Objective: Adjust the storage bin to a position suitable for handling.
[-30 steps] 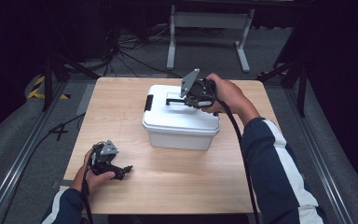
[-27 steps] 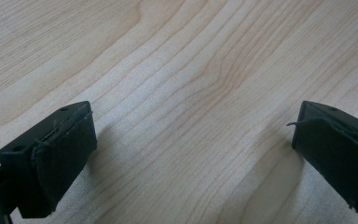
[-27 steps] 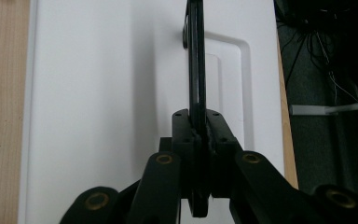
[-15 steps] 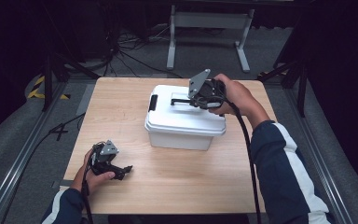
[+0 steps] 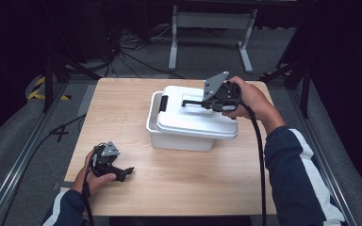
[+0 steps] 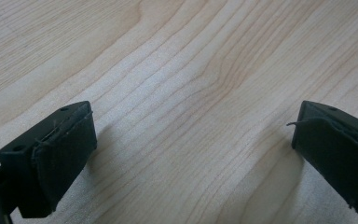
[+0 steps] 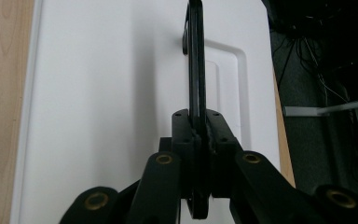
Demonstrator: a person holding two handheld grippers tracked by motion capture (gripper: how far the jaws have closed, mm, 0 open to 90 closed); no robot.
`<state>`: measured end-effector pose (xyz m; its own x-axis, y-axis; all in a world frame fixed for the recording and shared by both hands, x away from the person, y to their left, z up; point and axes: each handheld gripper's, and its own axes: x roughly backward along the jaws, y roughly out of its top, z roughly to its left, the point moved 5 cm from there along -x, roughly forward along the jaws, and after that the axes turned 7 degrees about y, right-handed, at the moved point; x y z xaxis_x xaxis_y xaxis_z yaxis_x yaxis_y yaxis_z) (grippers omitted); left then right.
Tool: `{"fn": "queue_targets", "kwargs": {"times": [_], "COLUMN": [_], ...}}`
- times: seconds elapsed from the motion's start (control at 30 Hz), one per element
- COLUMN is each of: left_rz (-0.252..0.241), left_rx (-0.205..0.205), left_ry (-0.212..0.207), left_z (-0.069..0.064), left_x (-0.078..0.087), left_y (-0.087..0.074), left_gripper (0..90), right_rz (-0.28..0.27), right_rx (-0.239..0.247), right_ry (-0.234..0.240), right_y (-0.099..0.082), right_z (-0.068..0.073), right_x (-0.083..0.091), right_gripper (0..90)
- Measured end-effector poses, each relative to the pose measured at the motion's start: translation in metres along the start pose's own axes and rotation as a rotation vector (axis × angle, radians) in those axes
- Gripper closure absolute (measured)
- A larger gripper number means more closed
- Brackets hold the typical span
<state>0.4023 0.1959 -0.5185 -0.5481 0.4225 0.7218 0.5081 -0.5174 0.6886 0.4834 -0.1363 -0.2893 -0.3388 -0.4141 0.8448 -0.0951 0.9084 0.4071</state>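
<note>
A white plastic box (image 5: 179, 140) stands mid-table. Its white lid (image 5: 193, 120) sits shifted to the right, so the box's left rim and a black latch (image 5: 163, 103) are uncovered. My right gripper (image 5: 199, 102) is over the lid, shut on the lid's upright black handle (image 5: 188, 101). In the right gripper view the pads (image 7: 195, 121) pinch the thin handle (image 7: 196, 56) above the white lid (image 7: 98, 93). My left gripper (image 5: 122, 172) rests low at the table's front left, open, with bare wood between its jaws (image 6: 191, 154).
The wooden table (image 5: 122, 122) has free room to the left of and in front of the box. Dark floor with cables, metal rails and a grey stand frame (image 5: 207, 21) surrounds the table.
My right gripper has moved to the right with the handle in it, and the lid has gone with it off the box's left rim. The left gripper has stayed put.
</note>
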Motion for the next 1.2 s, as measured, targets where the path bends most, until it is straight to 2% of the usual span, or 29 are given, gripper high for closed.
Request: {"fn": "queue_targets", "kwargs": {"times": [0.6, 0.7, 1.2], "left_rz": [-0.001, -0.001, 0.002], "left_rx": [0.001, 0.0, 0.0], "left_ry": [0.0, 0.0, -0.002], "left_z": [0.0, 0.0, 0.0], "left_x": [0.0, 0.0, 0.0], "left_y": [0.0, 0.0, 0.0], "left_gripper": [0.2, 0.2, 0.2], "right_rz": [0.009, -0.003, -0.011], "right_rx": [-0.052, -0.065, -0.147], "right_ry": [-0.061, -0.076, -0.122], "right_y": [-0.045, -0.053, -0.104], "right_z": [0.003, 0.003, 0.005], "right_x": [0.036, 0.042, 0.072], "right_gripper": [84.8, 84.8, 84.8]}}
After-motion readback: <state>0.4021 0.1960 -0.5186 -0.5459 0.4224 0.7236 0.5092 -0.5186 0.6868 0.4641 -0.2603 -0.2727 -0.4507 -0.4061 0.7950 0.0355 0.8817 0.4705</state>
